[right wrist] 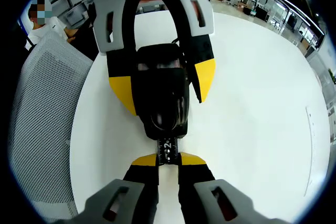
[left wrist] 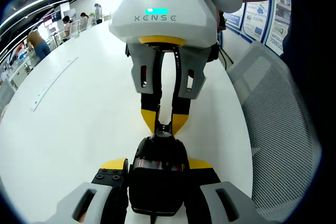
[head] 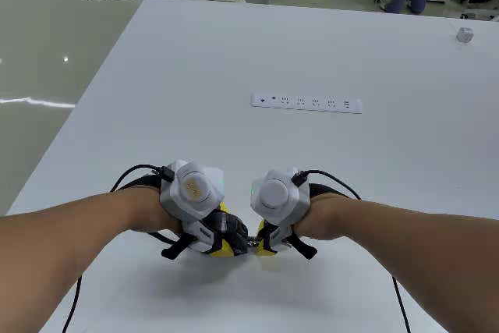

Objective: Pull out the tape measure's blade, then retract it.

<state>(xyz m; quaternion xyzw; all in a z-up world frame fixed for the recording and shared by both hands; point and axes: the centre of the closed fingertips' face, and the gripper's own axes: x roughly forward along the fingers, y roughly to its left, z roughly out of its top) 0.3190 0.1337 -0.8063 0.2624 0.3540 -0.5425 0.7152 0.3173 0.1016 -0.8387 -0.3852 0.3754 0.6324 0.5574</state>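
A black tape measure [head: 231, 228] lies low over the white table [head: 312, 44] near its front edge, between both grippers. My left gripper [left wrist: 157, 164] is shut on the tape measure's case [left wrist: 157, 177], one yellow-tipped jaw on each side. Facing it, my right gripper [right wrist: 168, 159] is shut on the end of the blade [right wrist: 167, 149], which shows the number 2. Only a short length of blade is out of the case [right wrist: 160, 98]. In the head view the left gripper [head: 224, 241] and right gripper [head: 262, 244] nearly touch, tips toward each other.
A white power strip [head: 306, 103] lies mid-table, beyond the grippers. A small grey object [head: 465, 34] sits at the far right. A mesh chair [left wrist: 278, 108] stands close behind the table's near edge. People stand far off across the room.
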